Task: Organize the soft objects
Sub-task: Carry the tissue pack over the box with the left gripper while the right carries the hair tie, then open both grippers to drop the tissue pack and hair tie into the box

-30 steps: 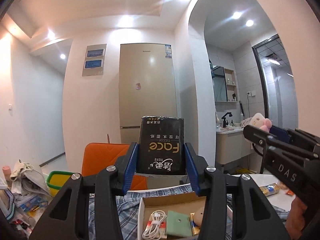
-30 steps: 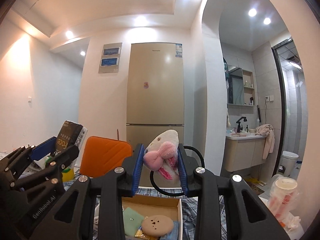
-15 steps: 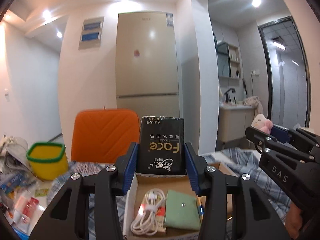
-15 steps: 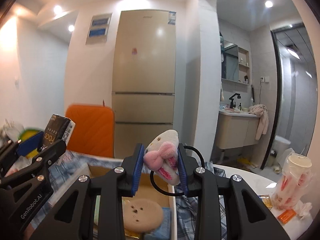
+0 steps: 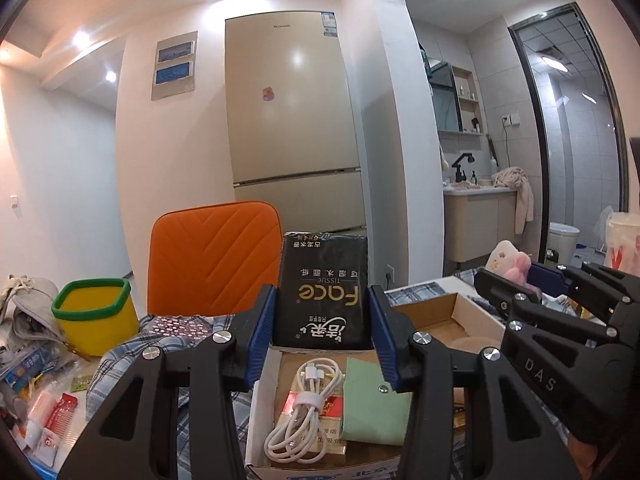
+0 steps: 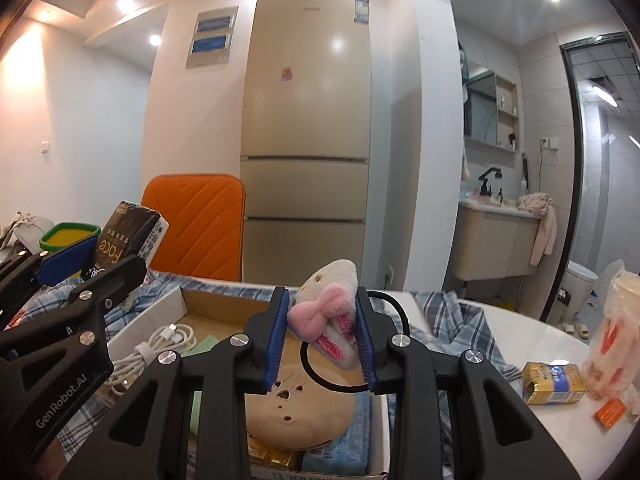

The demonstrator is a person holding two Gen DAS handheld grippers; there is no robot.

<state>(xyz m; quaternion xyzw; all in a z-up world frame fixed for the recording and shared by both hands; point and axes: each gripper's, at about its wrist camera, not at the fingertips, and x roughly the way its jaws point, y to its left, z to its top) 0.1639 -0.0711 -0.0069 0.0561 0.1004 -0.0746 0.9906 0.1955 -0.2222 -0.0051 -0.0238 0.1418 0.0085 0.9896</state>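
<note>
My left gripper (image 5: 322,326) is shut on a black tissue pack (image 5: 323,288) and holds it upright over the left part of an open cardboard box (image 5: 456,310). My right gripper (image 6: 322,330) is shut on a white plush hair tie with a pink bow (image 6: 326,314); its black elastic loop (image 6: 316,374) hangs over the same box (image 6: 168,306). The tissue pack also shows at the left of the right wrist view (image 6: 128,238). The plush shows at the right of the left wrist view (image 5: 510,262).
In the box lie a white cable (image 5: 304,412), a green pouch (image 5: 374,404), a red packet (image 5: 332,406) and a beige round cushion (image 6: 298,412). A plaid cloth (image 6: 460,320) lies under it. A yellow bin (image 5: 94,314), an orange chair (image 5: 212,256) and a fridge (image 6: 308,140) stand behind.
Both views have tilted downward and moved nearer the box, so its contents now show more fully. Both grippers still hold their objects.
</note>
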